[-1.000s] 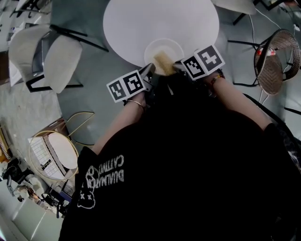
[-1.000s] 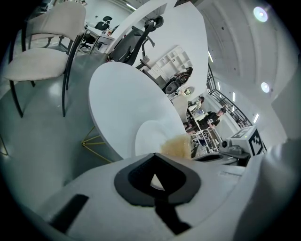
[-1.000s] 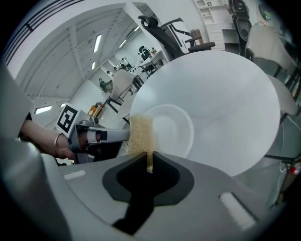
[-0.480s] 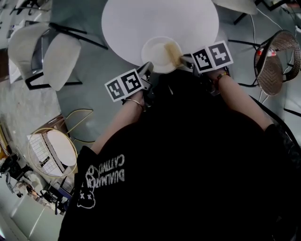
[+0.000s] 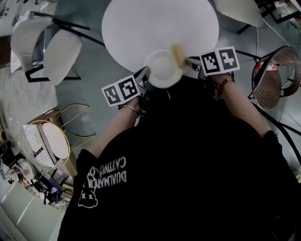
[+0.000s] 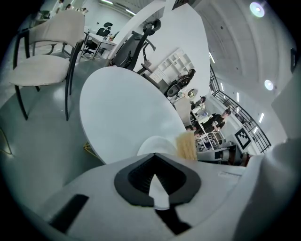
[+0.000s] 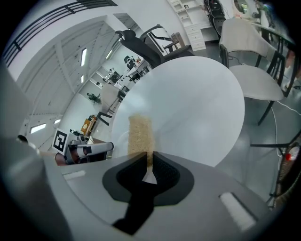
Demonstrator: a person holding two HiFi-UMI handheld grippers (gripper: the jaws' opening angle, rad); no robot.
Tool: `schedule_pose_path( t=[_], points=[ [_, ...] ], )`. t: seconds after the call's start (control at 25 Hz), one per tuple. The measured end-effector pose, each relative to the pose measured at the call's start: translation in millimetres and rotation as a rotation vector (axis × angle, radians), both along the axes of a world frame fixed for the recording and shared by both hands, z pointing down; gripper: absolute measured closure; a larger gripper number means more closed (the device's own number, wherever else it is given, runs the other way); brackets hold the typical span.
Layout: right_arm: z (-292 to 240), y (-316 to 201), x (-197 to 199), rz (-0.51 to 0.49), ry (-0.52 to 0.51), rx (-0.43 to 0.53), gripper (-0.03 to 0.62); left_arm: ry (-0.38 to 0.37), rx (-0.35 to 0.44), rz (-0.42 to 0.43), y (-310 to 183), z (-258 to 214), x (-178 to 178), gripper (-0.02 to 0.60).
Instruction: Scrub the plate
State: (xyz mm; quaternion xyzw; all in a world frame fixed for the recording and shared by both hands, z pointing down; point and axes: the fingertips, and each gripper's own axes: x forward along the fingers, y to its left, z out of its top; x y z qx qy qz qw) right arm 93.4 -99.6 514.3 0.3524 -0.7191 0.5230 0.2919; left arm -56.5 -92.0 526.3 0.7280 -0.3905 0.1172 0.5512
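Round white table (image 5: 141,23): plate (image 5: 162,68) sat at near edge, rim pinched tight in left gripper (image 5: 142,74). Right gripper (image 5: 192,61) was clamped on sponge (image 5: 178,54), at plate's right rim. Recommended: hold plate steady, press sponge flat, overlap strokes.

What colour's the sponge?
The sponge is pale tan, clearest in the right gripper view.

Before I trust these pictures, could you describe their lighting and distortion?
Head view: even light, the black shirt swallows the lower half, white plate weakly contrasts with the white table. Left gripper view: strong fisheye, dark corners, ceiling lamps flare. Right gripper view: same bending, yet the sponge is sharp.
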Motion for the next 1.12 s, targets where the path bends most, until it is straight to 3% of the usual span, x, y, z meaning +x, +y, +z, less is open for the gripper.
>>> schedule_pose_path(
  t=[0.2, 0.4, 0.52, 0.56, 0.64, 0.68, 0.76, 0.88, 1.0, 1.12],
  points=[
    [-5.2, -28.0, 1.7, -0.055, -0.104, -0.018, 0.553, -0.001, 0.038, -0.142, -15.2, -5.8, -6.9, 0.581],
    [-28.3, -40.8, -4.6, -0.158, -0.208, 0.014, 0.553, 0.107, 0.141, -0.496, -14.1, -46.1, -41.3, 0.581],
    [-44.7, -55.9, -11.4, -0.15, -0.308, 0.031, 0.553, 0.168, 0.188, -0.67, 0.9, -73.5, -68.1, 0.581],
    [-49.9, -59.8, -16.9, -0.151, -0.34, 0.031, 0.553, 0.15, 0.188, -0.698, 9.3, -79.8, -80.4, 0.581],
    [-59.3, -66.3, -27.9, -0.177, -0.365, 0.05, 0.553, 0.032, 0.187, -0.721, 31.7, -92.6, -112.5, 0.581],
    [-63.7, -69.2, -31.9, -0.195, -0.355, 0.074, 0.553, -0.027, 0.193, -0.732, 44.2, -100.5, -127.8, 0.581],
    [-73.9, -76.1, -35.0, -0.23, -0.307, 0.149, 0.553, -0.069, 0.218, -0.773, 68.1, -117.5, -146.1, 0.581],
    [-96.5, -80.8, -34.0, -0.251, -0.241, 0.277, 0.553, -0.023, 0.26, -0.813, 100.9, -136.9, -147.3, 0.581],
    [-120.8, -65.5, -33.3, -0.241, -0.232, 0.355, 0.553, 0.078, 0.336, -0.819, 128.9, -154.7, -133.3, 0.581],
    [-148.6, -30.4, -33.5, -0.24, -0.262, 0.412, 0.553, 0.084, 0.415, -0.809, 169.6, -178.3, -119.7, 0.581]
  ],
)
